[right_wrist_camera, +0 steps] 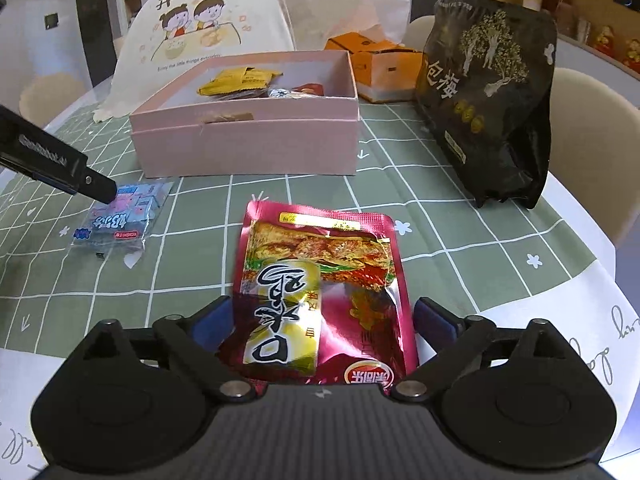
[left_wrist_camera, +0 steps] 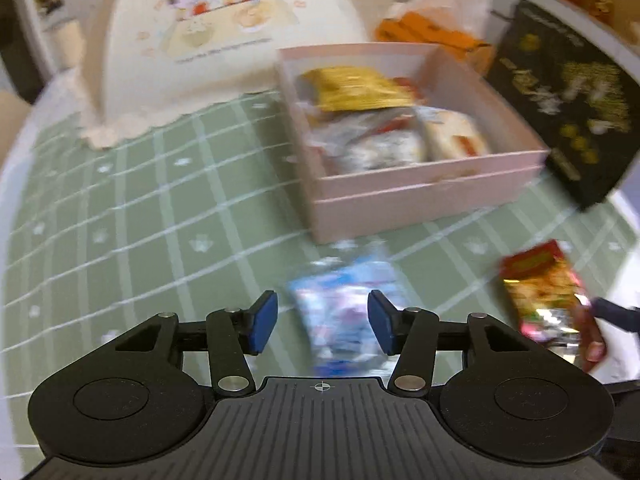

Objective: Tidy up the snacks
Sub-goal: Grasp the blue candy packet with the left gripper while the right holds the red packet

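An open pink box (left_wrist_camera: 432,168) (right_wrist_camera: 248,140) holds several snack packets, a yellow one (right_wrist_camera: 240,82) on top. A small blue packet (left_wrist_camera: 344,312) (right_wrist_camera: 120,216) lies on the green checked cloth in front of the box. My left gripper (left_wrist_camera: 323,322) hovers over it, open, with the packet below and between the blue pads, which do not press on it. A red foil packet (right_wrist_camera: 320,280) (left_wrist_camera: 540,292) lies flat to the right. My right gripper (right_wrist_camera: 324,320) stands open wide, its fingers on either side of the packet's near half.
A tall black bag (right_wrist_camera: 488,100) (left_wrist_camera: 560,100) stands right of the box. An orange carton (right_wrist_camera: 380,60) sits behind it. A white cartoon-print food cover (right_wrist_camera: 208,28) stands at the back left. The round table's edge (right_wrist_camera: 600,280) curves close on the right, with chairs beyond.
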Available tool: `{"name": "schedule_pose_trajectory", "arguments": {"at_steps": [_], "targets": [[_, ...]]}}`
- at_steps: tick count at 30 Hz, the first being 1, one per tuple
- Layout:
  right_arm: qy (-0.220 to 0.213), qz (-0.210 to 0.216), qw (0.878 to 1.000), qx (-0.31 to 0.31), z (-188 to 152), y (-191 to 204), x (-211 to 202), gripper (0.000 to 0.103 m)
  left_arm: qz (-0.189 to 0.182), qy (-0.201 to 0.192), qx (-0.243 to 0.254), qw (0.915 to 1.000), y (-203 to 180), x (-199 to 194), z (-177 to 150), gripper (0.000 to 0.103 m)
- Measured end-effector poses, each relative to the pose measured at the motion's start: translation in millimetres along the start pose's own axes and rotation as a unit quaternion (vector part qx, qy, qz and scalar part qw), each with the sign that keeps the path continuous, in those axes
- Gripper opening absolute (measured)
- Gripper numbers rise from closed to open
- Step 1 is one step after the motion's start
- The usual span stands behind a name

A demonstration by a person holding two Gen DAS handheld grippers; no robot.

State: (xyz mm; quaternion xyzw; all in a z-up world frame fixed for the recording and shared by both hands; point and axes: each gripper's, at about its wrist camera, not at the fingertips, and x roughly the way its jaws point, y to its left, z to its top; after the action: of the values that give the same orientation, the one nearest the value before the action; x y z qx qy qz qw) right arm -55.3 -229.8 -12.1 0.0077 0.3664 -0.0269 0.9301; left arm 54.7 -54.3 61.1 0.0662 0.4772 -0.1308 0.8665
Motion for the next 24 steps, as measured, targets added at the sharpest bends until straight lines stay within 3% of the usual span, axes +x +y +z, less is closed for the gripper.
{"name": "schedule_pose_trajectory", "arguments": {"at_steps": [3, 6, 8, 10, 13, 15, 24], "targets": [[0.0, -0.001, 1.0, 0.0, 1.2, 1.2, 2.2, 0.101, 0.008, 0.015, 0.051, 0.9986, -25.0, 11.4, 1.2, 0.055], [-0.005, -0.001, 1.0, 0.0, -1.0, 1.1, 1.8, 0.101, 0.012, 0.019, 0.069, 0.9974, -37.1, 19.4, 0.6, 0.063], [-0.012, -0.001, 1.0, 0.0, -3.1, 1.0, 1.5, 0.102, 0.006, 0.027, 0.084, 0.9961, -43.6, 23.5, 0.9, 0.083], [-0.017, -0.002, 1.0, 0.001, -5.1, 1.4, 0.7, 0.102, -0.002, 0.026, 0.088, 0.9958, -46.4, 25.2, -1.3, 0.085], [-0.021, -0.001, 1.0, 0.001, -6.7, 1.8, 0.5, 0.103, 0.006, 0.016, 0.066, 0.9977, -34.8, 21.5, -2.4, 0.078], [-0.025, -0.001, 1.0, 0.001, -7.8, 2.0, 0.4, 0.103, 0.024, 0.011, 0.049, 0.9985, -21.8, 20.4, -4.6, 0.08], [-0.032, 0.0, 1.0, 0.0, -10.1, 2.5, -0.3, 0.103, -0.009, 0.033, -0.036, 0.9988, 21.9, 31.2, -2.8, 0.089]]}}
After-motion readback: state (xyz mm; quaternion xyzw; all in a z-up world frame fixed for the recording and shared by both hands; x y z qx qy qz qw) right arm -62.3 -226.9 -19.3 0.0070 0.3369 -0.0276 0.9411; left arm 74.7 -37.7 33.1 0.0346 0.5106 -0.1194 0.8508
